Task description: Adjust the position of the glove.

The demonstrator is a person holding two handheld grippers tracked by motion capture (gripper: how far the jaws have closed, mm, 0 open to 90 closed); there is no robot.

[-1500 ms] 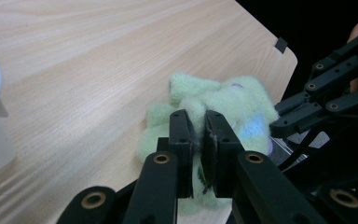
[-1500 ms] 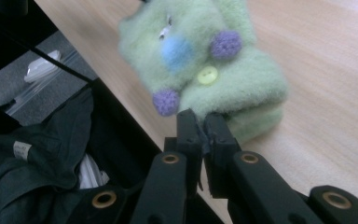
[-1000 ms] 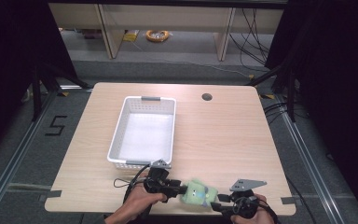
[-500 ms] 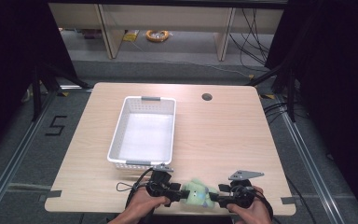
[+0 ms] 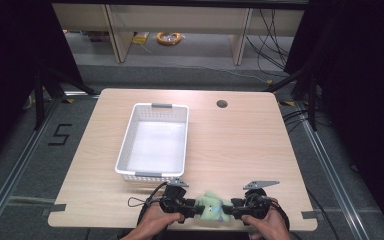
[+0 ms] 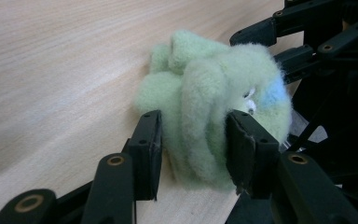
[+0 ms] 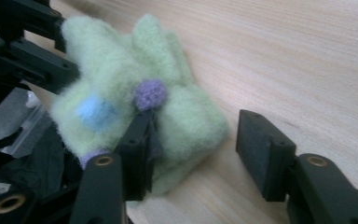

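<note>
Glove (image 5: 211, 208), pale green fleece, with a blue patch and a purple pom-pom: lies bunched at the table's (image 5: 240, 145) near edge, between my two grippers.

Progress, as I judge it: grasp partly made, nothing lifted or moved; the white basket (image 5: 125, 150) stands well apart beyond, holding nothing I can see. If the glove is meant for it, the whole carry is left.

Left gripper (image 6: 193, 140): my jaws stand narrow, pressed into a thick fold of the fleece from both sides; this one holds.

Right gripper (image 7: 196, 140): my jaws stand wide, one pad touching the glove below the pom-pom, the other over bare wood; no hold.

Pose: both hands low at the near edge, grippers pointing inward at each other, level with the tabletop, forearms in from below.
</note>
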